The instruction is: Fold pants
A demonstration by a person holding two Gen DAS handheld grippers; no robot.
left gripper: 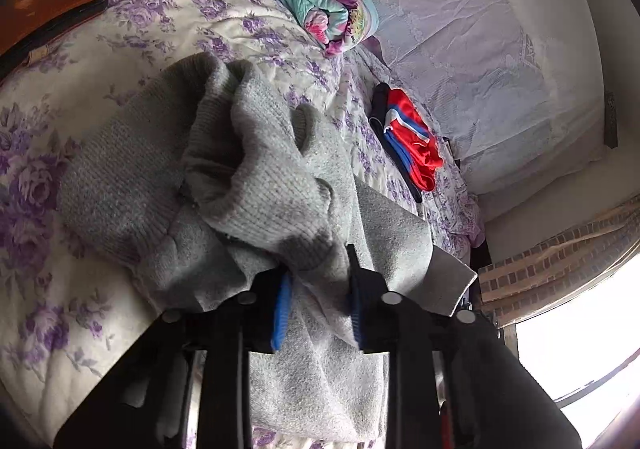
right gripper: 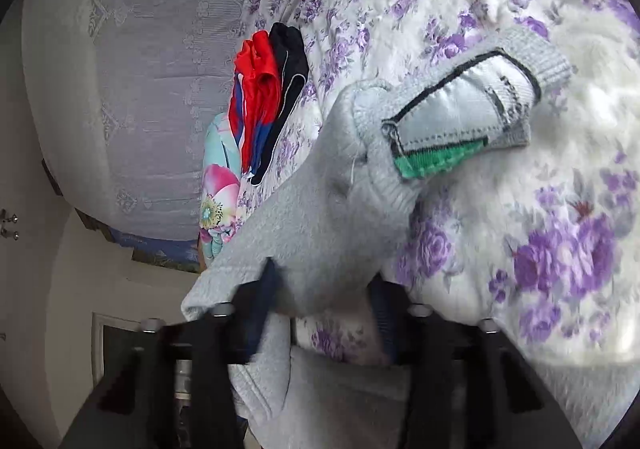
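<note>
The grey knit pants [left gripper: 256, 177] lie bunched on the purple-flowered bedspread [left gripper: 52, 153], gripped at both ends: left gripper [left gripper: 320, 289] and right gripper [right gripper: 324, 289] each pinch grey fabric. Beyond the pants lies a red-and-blue garment [left gripper: 412, 141].

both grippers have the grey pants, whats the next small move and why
Probably draw the two grippers apart and lift a little, to pull the cloth flat. The left gripper and right gripper each pinch the grey pants, which lie bunched and creased on the floral bedspread, waistband label turned outward. A neat fold seems unlikely until they are spread.
</note>
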